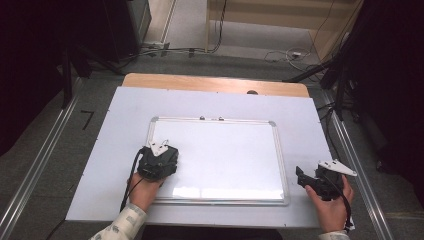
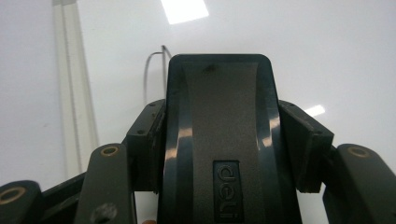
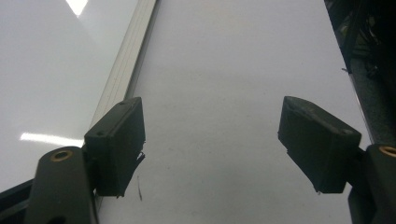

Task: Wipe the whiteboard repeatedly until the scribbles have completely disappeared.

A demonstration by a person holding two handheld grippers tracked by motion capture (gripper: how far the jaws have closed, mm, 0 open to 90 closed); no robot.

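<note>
A white whiteboard (image 1: 215,120) with a silver frame lies flat in the middle of the table. My left gripper (image 1: 158,161) rests over its near left part, shut on a black whiteboard eraser (image 2: 224,140) with "deli" on its back. The pads (image 2: 149,135) press on both long sides of the eraser, which sits on the board's surface (image 2: 303,56). A thin dark curved line (image 2: 148,74) shows on the board just past the eraser's far end. My right gripper (image 1: 305,179) is held off the board's right edge, over the white table cover (image 3: 233,70). It is open (image 3: 217,144), with nothing between its jaws.
The white cover (image 1: 120,125) spreads over a wooden table (image 1: 200,82). Metal floor rails (image 1: 40,165) run along both sides. Cables (image 1: 285,55) and dark stands (image 1: 340,75) lie beyond the far edge and to the right. The board's frame (image 3: 126,60) runs just left of my right gripper.
</note>
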